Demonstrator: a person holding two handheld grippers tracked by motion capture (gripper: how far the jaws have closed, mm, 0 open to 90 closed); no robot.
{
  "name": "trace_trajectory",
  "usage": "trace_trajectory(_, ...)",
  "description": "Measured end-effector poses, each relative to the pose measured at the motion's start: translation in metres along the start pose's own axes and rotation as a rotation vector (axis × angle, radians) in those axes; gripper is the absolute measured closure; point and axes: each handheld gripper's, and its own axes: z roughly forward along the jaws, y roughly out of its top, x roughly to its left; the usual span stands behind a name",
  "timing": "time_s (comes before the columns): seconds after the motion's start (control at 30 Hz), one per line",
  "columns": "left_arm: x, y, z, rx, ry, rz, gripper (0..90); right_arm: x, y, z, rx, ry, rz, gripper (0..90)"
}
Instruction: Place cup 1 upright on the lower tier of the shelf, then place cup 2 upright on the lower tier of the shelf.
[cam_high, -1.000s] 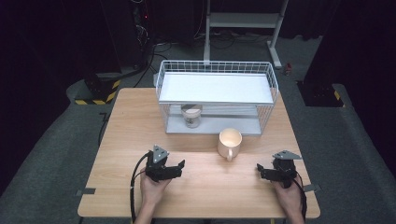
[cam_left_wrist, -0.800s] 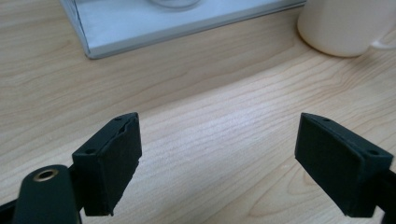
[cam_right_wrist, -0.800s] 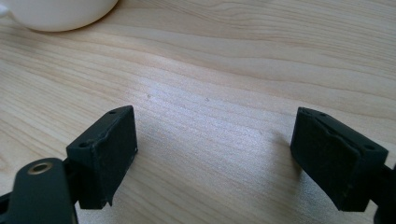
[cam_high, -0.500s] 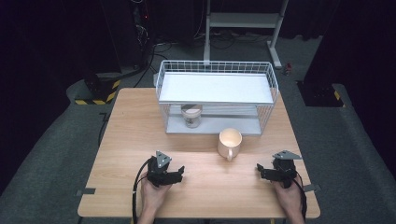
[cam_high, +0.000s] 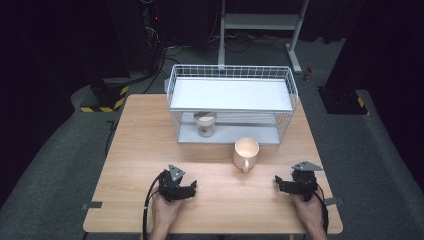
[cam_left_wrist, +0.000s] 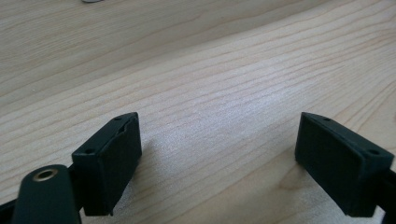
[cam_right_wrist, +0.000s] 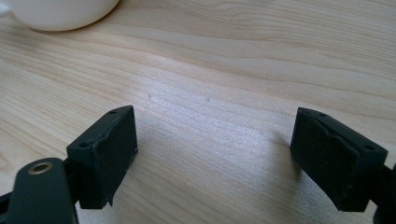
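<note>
My left gripper rests low over the near left part of the wooden table. In the left gripper view its jaws stand open, and between them is bare wood. My right gripper sits at the near right, also open over bare wood. A cream mug stands upright between and beyond the two grippers, handle toward me. Its base shows at the top left of the right gripper view. Neither gripper touches it.
A white wire rack with a flat white shelf stands at the table's far middle. A small jar sits under the shelf at its left. Dark floor, a striped block and a metal stand lie beyond the table.
My left gripper has sunk a little toward the tabletop and the near edge. The right gripper, the mug and the rack have stayed where they were.
</note>
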Motion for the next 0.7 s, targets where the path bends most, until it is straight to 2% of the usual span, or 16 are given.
trace_trajectory(0.07,0.001,0.000,0.000,0.001,0.002,-0.003,15.3,0.001,0.000,-0.001,0.002,-0.009,0.014,14.8)
trace_trajectory(0.47,0.002,0.000,0.000,0.006,-0.004,-0.011,14.9,0.003,0.001,0.000,0.008,-0.007,0.021,15.0)
trace_trajectory(0.5,0.002,0.000,0.000,0.006,-0.004,-0.011,15.0,0.005,0.001,-0.003,0.002,0.028,0.011,16.8)
trace_trajectory(0.67,0.002,0.000,0.000,0.008,-0.003,-0.007,15.0,0.013,0.002,-0.007,-0.036,0.068,-0.004,17.9)
trace_trajectory(0.7,0.002,0.000,0.000,0.008,-0.003,-0.007,15.0,0.020,0.003,-0.008,-0.056,0.100,-0.015,17.9)
